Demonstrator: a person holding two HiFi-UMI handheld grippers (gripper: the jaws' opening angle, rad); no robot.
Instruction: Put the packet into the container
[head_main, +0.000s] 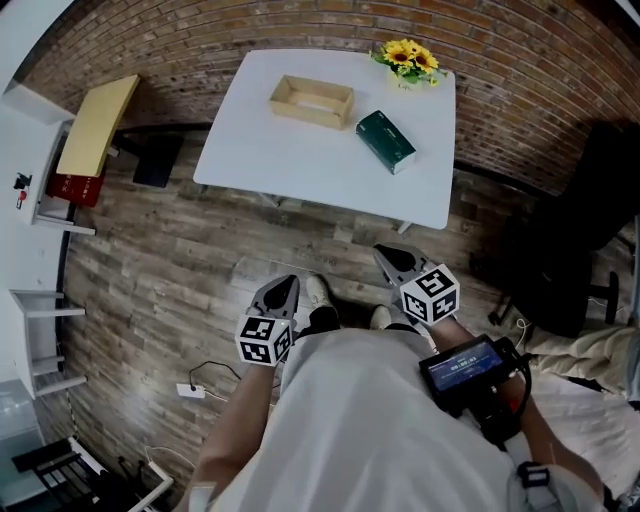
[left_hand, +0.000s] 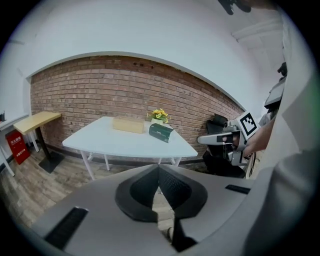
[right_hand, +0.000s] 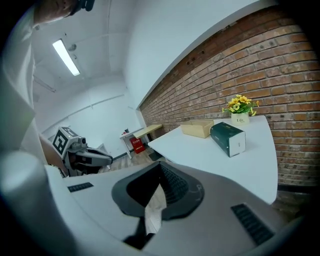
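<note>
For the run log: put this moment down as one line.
left gripper shut, empty | right gripper shut, empty | packet on table beside container, untouched | both grippers short of table

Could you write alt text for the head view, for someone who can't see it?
Seen from above, a person stands on a wood floor holding a left gripper and a right gripper, both empty, short of a white table. On it sit an open wooden container, a dark green packet beside it, and yellow flowers.
</note>
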